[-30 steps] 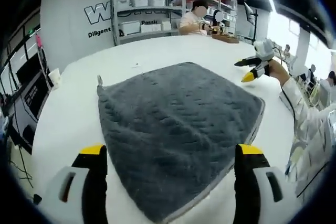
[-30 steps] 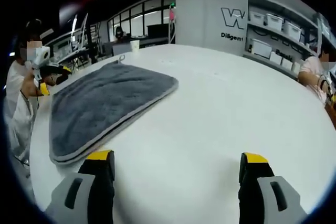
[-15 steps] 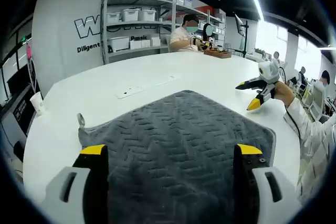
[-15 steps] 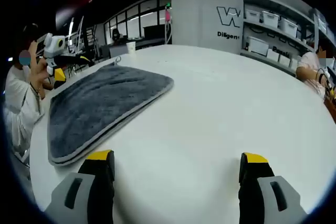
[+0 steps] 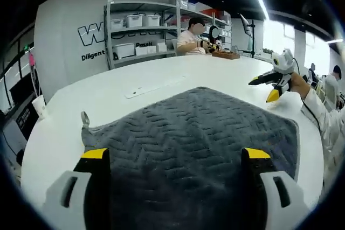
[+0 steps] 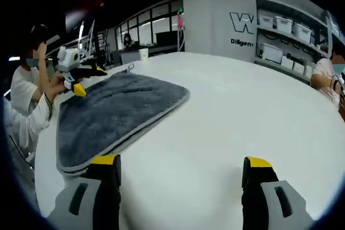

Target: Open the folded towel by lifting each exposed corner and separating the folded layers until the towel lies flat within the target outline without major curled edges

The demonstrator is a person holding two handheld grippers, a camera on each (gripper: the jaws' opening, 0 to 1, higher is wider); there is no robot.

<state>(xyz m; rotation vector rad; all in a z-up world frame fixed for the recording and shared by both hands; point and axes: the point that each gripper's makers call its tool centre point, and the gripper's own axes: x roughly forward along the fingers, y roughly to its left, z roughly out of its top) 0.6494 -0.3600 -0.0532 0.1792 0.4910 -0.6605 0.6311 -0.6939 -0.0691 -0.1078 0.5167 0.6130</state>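
The grey towel (image 5: 199, 144) lies folded on the round white table (image 5: 108, 98), its herringbone weave plain in the left gripper view. A small hanging loop (image 5: 84, 118) sticks up at the towel's far left corner there, and a pale piped edge runs down its right side. In the right gripper view the same towel (image 6: 108, 114) shows its stacked layers along the near edge, two light-trimmed hems one upon the other.

The left gripper (image 5: 175, 187) hangs low over the near part of the towel, its yellow-tipped jaws spread wide with the cloth showing between them; I cannot tell whether they touch it. From the other side, in the right gripper view, that left gripper (image 6: 81, 79) is held in a hand above the towel's far corner, jaws apart and gripping nothing.

The right gripper (image 6: 180, 187) hovers over bare table beside the towel, just off the towel's layered near edge, jaws wide apart with nothing in them. In the left gripper view it (image 5: 272, 84) sits above the towel's right far corner, one black jaw and one yellow-tipped jaw parted.

Beyond the towel a flat pale strip (image 5: 153, 85) lies on the table. Past the table's far rim stand shelves (image 5: 143, 25) with white bins, and a seated person (image 5: 193, 39) works at that far edge.
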